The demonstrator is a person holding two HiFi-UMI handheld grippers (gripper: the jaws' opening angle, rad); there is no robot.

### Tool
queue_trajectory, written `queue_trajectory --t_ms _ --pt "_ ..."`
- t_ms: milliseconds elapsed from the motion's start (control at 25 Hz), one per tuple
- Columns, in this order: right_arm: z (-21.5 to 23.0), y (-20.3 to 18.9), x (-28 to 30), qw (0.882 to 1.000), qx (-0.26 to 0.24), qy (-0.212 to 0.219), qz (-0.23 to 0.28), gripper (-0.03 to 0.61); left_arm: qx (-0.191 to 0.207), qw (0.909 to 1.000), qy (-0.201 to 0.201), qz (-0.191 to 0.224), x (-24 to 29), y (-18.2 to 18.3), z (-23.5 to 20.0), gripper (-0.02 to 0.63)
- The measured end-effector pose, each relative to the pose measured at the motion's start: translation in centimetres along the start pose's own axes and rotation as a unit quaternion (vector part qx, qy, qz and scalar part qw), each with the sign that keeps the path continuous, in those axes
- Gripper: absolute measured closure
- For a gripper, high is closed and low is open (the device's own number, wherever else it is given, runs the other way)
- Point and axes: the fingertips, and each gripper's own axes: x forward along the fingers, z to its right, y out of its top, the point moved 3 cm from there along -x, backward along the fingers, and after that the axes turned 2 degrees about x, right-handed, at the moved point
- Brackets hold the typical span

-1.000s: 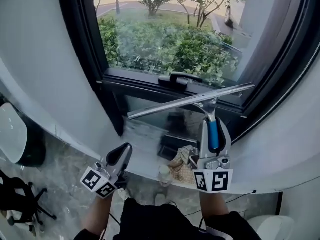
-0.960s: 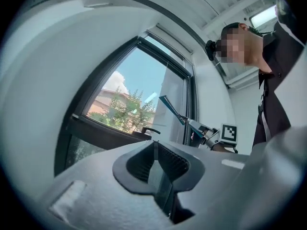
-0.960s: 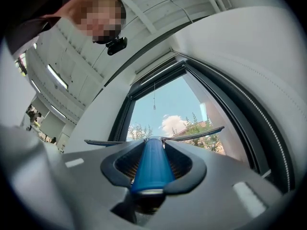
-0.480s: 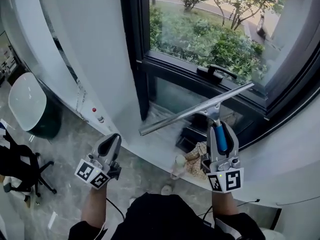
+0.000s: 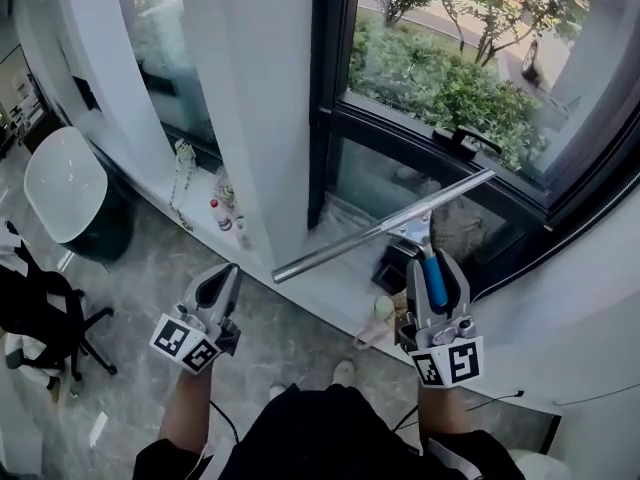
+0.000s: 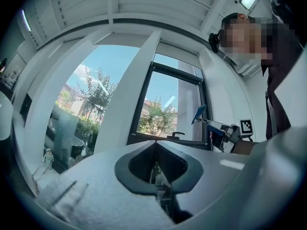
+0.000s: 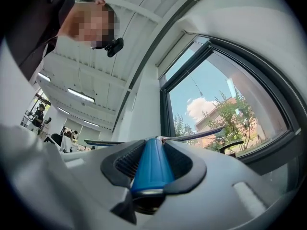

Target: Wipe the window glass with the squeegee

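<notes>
— What is changed from half a second ago?

— The head view has been swung left. The white pillar point(image 5: 250, 98) is now centred, and a second pane is seen to its left. The squeegee point(image 5: 385, 230) is held as before, slanted in front of the lower pane, below the window glass point(image 5: 450, 68) and the latch point(image 5: 468, 140).

— Is the glass touched by the blade?

— That cannot be told from the head view; the blade appears to be held just off it.

— How are the grippers set?

— The right gripper point(image 5: 432, 264) is clamped on the squeegee's blue handle point(image 7: 152, 164), which is seen filling the gap between its jaws. The left gripper point(image 6: 154, 145) is pressed together with nothing held, and is kept low, well apart from the window.

— What is shown by one view only?

— People point(image 7: 41, 114) far back under ceiling lights point(image 7: 80, 95) are shown only in the right gripper view. The floor and sill point(image 5: 200, 218) are shown only from the head.

— Any containers?

— Small bottles point(image 5: 218, 213) are stood on the sill beside the pillar. Their contents cannot be made out.
</notes>
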Motion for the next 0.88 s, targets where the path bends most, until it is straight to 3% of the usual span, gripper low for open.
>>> queue_trajectory --t_ms 280,440,880 --pt "-3.0 -2.8 0.6 0.999 0.006 0.042 -0.025 0.448 0.015 0.9998 -0.011 -0.009 -1.2 -1.1 -0.6 0.614" --pt "-3.7 -4.6 0.6 0.998 0.006 0.046 -0.052 0.448 0.009 0.9997 -0.014 -0.016 -1.2 -1.6 -0.7 0.614" --pt "-3.6 -3.6 -0.1 0.998 -0.008 0.047 -0.047 0.448 0.009 0.9996 -0.014 -0.022 -1.4 -1.7 -0.9 0.614"
